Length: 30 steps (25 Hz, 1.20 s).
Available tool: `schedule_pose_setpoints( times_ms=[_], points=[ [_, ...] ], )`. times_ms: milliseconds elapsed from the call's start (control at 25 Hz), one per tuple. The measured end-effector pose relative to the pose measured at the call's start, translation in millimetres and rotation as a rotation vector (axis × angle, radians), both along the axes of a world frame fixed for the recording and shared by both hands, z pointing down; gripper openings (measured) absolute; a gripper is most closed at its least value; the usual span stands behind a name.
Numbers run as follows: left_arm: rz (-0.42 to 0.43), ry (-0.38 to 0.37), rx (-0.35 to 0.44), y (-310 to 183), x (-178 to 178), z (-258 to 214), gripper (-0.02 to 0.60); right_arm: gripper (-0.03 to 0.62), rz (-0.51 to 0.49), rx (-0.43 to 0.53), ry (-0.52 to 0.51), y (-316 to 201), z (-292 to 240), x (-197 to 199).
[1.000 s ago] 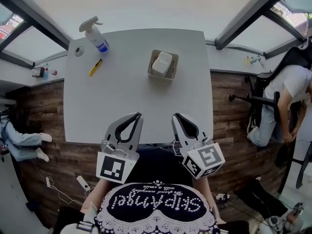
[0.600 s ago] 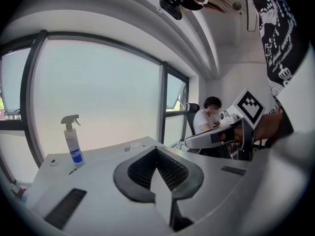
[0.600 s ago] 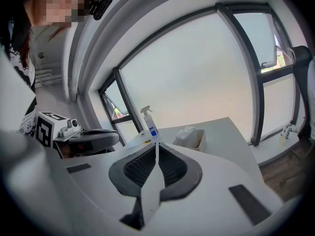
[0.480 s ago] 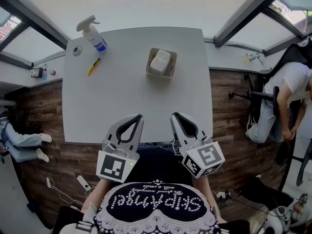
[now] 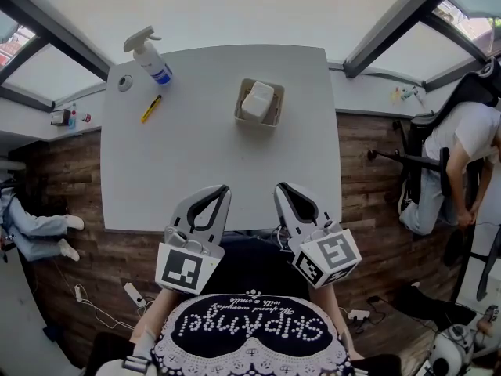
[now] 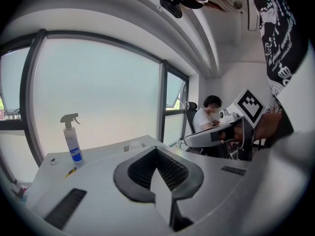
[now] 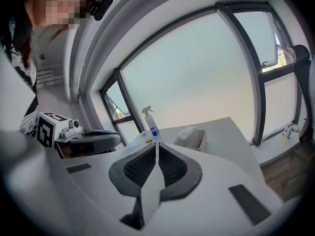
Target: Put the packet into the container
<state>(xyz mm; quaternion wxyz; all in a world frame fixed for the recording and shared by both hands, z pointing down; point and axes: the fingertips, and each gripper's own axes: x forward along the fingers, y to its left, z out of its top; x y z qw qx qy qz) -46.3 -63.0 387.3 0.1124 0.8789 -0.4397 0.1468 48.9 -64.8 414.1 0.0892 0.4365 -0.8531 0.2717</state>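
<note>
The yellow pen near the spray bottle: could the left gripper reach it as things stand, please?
Probably yes: bare table lies between the left gripper and the yellow pen, though its jaws are shut.

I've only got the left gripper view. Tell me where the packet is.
Observer: The head view shows the packet lying inside the container, on the far half of the table.
Operator: Report my right side.
Observer: In its own view, the right hand-held gripper is shut, with nothing between the jaws.
Operator: Place my left one.
Observer: From above, the left hand-held gripper sits by the table's near edge, well short of the container.
</note>
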Motion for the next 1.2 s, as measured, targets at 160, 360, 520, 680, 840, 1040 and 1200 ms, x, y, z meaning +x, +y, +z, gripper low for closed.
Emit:
schedule_pose_setpoints(
  times_ms=[160,360,520,680,840,1040,1200],
  points=[
    [0.001,0.006,-0.009,0.1,0.4,1.4,0.008,0.028,-0.005,-0.004,-0.008,0.8,0.2,-1.4],
    [0.002,0.007,-0.01,-0.7,-0.4,0.5,0.008,0.027,-0.026,-0.007,-0.011,2.7,-1.0,-4.6],
    [0.002,0.004,-0.003,-1.4,-0.4,-0.3,0.008,0.026,-0.036,-0.001,-0.005,3.8,-1.4,-6.4],
    [-0.009,0.005,0.002,-2.9,-2.2,0.6,0.009,0.025,-0.038,0.003,-0.004,3.9,-0.4,-6.2],
    [-0.01,0.006,0.002,-3.6,-3.1,-0.7,0.008,0.025,-0.05,0.01,-0.005,4.8,-0.7,-7.6],
    [-0.016,0.005,0.002,-3.2,-4.5,-1.6,0.008,0.021,-0.048,0.001,-0.004,6.0,-1.1,-8.5],
    [-0.016,0.004,0.005,-2.2,-5.2,-1.1,0.009,0.018,-0.045,-0.003,-0.004,6.8,-0.6,-8.6]
  ],
)
